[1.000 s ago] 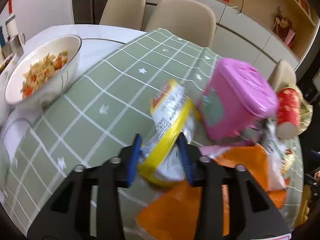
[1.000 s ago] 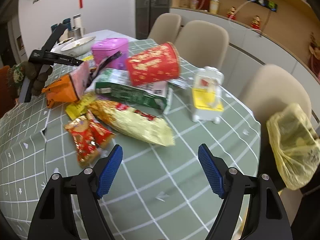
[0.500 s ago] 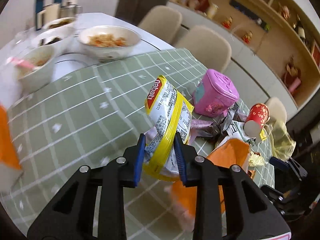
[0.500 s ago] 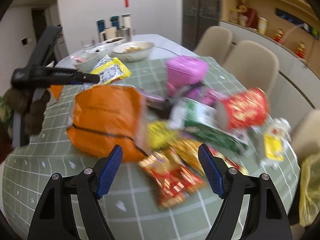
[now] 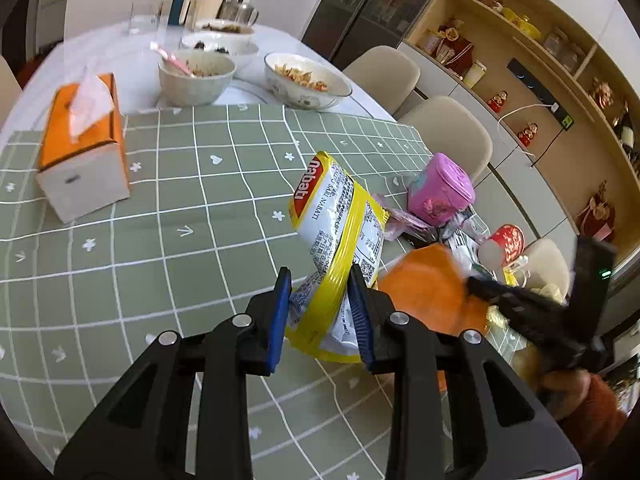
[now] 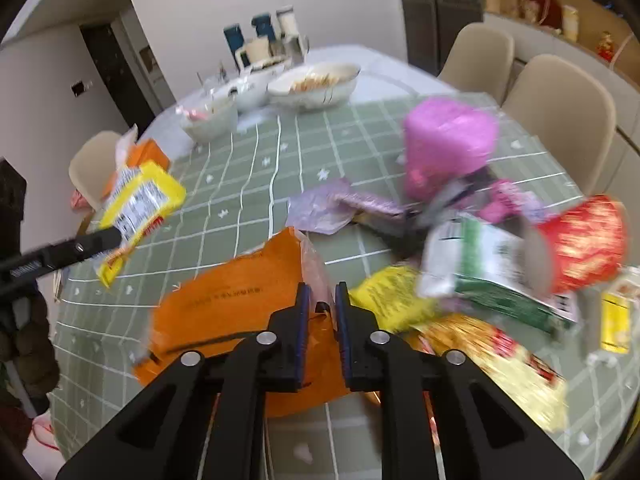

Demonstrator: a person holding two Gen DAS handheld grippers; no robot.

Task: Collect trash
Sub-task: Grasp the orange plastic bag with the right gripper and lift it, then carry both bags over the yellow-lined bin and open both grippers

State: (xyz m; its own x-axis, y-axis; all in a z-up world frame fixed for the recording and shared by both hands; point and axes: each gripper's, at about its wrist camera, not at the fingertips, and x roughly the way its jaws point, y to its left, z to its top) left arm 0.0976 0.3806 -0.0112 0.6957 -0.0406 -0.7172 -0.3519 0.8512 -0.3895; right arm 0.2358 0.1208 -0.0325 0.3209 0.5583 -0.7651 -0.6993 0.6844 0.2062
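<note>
Yellow snack wrapper [image 5: 340,248] clamped and held above the green tablecloth [image 5: 160,240] by the left gripper [image 5: 322,312], orange bag [image 6: 240,300] pinched at its edge by the right gripper [image 6: 320,312].

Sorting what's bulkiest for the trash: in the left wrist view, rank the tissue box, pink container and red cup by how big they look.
Largest to smallest as they appear:
tissue box
pink container
red cup
The box sits nearer the camera, so its lead may be partly perspective.

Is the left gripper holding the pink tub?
No, the left gripper is shut on the yellow snack packet; the pink tub sits on the table beyond.
</note>
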